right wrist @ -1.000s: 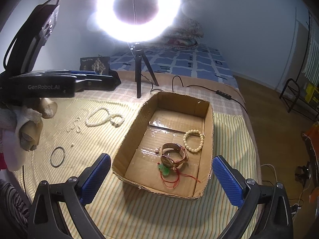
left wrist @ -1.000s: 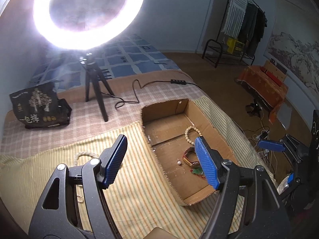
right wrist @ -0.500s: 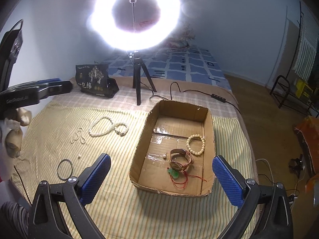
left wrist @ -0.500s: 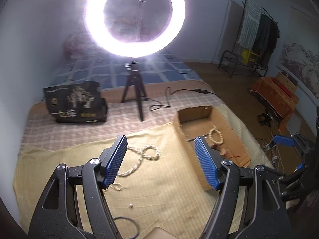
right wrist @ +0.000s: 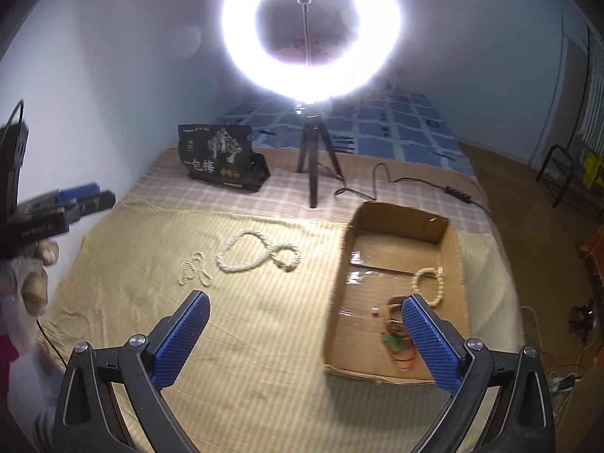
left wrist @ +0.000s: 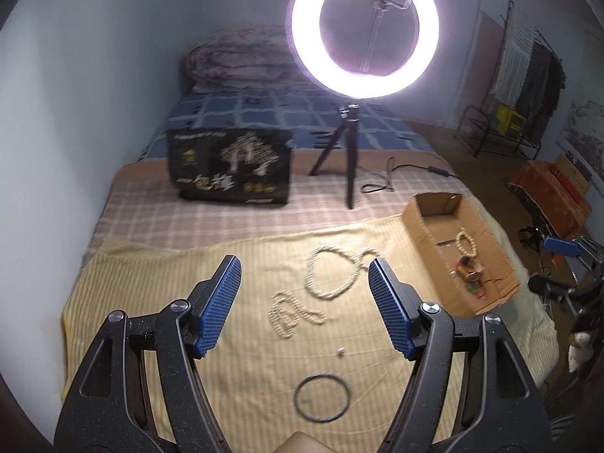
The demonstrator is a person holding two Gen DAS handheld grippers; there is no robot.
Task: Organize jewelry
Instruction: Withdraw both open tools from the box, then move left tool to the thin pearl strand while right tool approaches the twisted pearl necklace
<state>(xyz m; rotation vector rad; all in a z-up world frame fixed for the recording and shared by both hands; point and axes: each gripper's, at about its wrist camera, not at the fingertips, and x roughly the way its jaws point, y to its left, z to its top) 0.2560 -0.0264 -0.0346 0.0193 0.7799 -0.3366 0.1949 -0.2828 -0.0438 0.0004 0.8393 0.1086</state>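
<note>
A large cream bead necklace (left wrist: 332, 271) (right wrist: 256, 251), a small bead string (left wrist: 290, 315) (right wrist: 194, 273), a black ring (left wrist: 321, 397) and a tiny white bead (left wrist: 341, 351) lie on the yellow striped cloth (left wrist: 151, 283). The cardboard box (left wrist: 415, 222) (right wrist: 338, 294) holds a cream bead bracelet (right wrist: 428, 285), a brown bracelet and a green-and-red piece (right wrist: 394, 343). My left gripper (left wrist: 305, 300) is open and empty above the small string. My right gripper (right wrist: 305, 334) is open and empty near the box's left wall.
A lit ring light on a black tripod (left wrist: 349, 158) (right wrist: 311, 166) stands behind the cloth, its cable (right wrist: 415, 181) trailing right. A black printed bag (left wrist: 230, 168) (right wrist: 221, 158) sits at the back left. The bed edge drops to the floor on the right.
The left gripper has swung left from over the box to over the loose jewelry on the cloth. The right gripper has shifted left and forward. Both stay open.
</note>
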